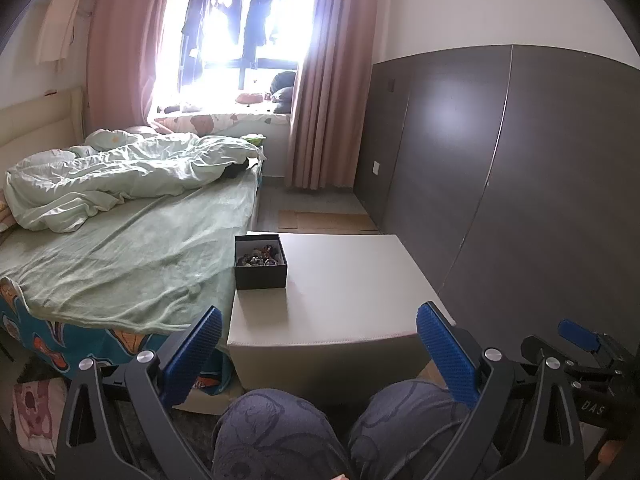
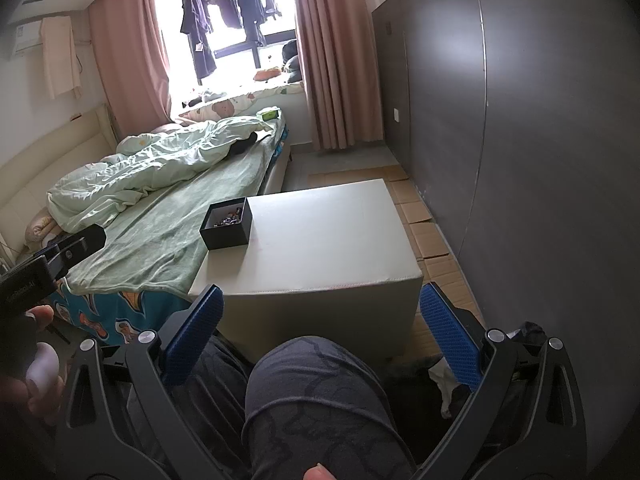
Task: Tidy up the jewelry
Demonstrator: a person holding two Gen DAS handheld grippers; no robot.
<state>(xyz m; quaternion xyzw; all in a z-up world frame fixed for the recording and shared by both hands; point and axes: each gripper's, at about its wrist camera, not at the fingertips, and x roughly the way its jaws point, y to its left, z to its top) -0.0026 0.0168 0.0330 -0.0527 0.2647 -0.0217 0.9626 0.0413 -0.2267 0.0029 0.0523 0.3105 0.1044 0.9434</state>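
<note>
- Knees (image 1: pixel 280 436) sit nearest, between the fingers of the left hand-held gripper (image 1: pixel 318 344); its jaws gape wide, holding nothing.
- Right hand-held gripper (image 2: pixel 320 330) hangs equally wide and empty.
- Jewelry (image 1: pixel 260 258) lies heaped in a black box (image 1: pixel 261 276) on the bench (image 1: pixel 352 280) corner, beside the bed (image 1: pixel 120 248).
- Best approach, I judge: steady the box wall with one gripper, then pick single pieces from above with the other.

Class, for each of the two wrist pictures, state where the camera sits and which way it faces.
Left wrist: above the person's lap, facing the open black jewelry box on the white cube table; left gripper open, knees visible.
Right wrist: further right, facing likewise; right gripper open, one knee visible.
Shared: box, table, green-sheeted bed.
</note>
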